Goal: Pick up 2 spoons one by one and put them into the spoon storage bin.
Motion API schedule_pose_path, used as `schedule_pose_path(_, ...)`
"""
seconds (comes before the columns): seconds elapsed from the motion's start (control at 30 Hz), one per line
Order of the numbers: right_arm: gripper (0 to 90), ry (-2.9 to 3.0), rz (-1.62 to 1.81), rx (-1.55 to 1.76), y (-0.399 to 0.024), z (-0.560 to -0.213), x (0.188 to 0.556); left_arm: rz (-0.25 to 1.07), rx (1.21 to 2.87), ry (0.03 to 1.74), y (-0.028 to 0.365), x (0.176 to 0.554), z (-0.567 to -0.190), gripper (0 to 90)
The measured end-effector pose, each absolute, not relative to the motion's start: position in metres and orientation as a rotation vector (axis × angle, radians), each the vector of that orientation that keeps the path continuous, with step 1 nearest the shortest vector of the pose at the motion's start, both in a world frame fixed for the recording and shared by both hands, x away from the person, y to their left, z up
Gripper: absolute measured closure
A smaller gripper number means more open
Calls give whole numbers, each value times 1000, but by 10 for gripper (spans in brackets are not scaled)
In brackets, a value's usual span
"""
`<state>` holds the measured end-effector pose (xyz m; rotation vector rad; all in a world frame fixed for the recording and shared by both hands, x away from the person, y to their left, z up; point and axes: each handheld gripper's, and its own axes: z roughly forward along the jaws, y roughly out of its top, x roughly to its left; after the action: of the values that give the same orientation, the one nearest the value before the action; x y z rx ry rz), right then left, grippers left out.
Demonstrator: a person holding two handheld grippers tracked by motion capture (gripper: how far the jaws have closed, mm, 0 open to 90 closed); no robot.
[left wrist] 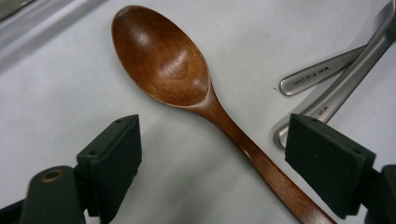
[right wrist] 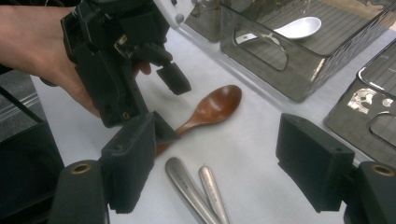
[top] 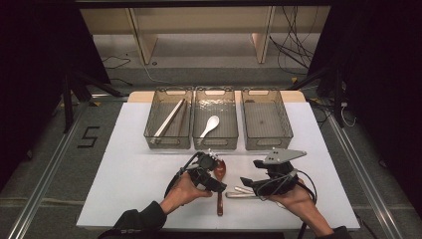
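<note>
White worktop (top: 124,189), dark curtained room beyond, bare shelving at the back. Nearest the camera, forearms in from the bottom edge, one gripper per hand. Left gripper (top: 211,164) hovering low over wooden spoon (top: 220,175); jaws wide apart, holding nothing, straddling the neck and handle in the left gripper view (left wrist: 212,105). Spoon flat on worktop, bowl up and pointing toward the bins, handle running back toward the person. Likely lined up for a pinch across the handle just behind the bowl, hence the tilt down and straddling pose. Right gripper (top: 249,183) just beside, jaws also wide open and empty, parked over two metal utensil handles (top: 244,191); probably waiting its turn or set to take the steel pieces next. Metal handles (left wrist: 327,79) lying close to the spoon's handle, near the left gripper's far jaw: main obstruction, risk of nudging or catching them on closing. In the right gripper view, the wooden spoon (right wrist: 212,109) partly hidden behind that gripper's own near jaw, steel handles (right wrist: 198,193) between its jaws. Farther off, three smoky plastic bins in a row: left bin (top: 169,142) with chopsticks (top: 169,119), middle bin (top: 215,142) with a white ceramic spoon (top: 210,124), right bin (top: 266,142) looking empty. Middle bin the likely target for the spoon, judging by its contents. Cables on the floor behind.
</note>
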<state>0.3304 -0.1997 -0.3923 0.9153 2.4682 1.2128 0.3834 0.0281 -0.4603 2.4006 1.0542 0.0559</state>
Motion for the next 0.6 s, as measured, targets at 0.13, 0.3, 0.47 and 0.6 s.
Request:
schedule_pose_path(0.13,293,2470,1210,915,-199,-393,330,58,2421,1061,25,382,-464,192)
schedule_pose_path(0.3,293,2473,1208,912,-199,-393,330,54,2445,1050,23,380,-465,247)
schedule_pose_path(0.47,293,2475,1207,910,-199,-393,331,42,2459,1030,20,379,-467,307)
schedule_pose_path(0.6,293,2475,1208,912,-199,-393,330,48,2465,1028,17,379,-468,329)
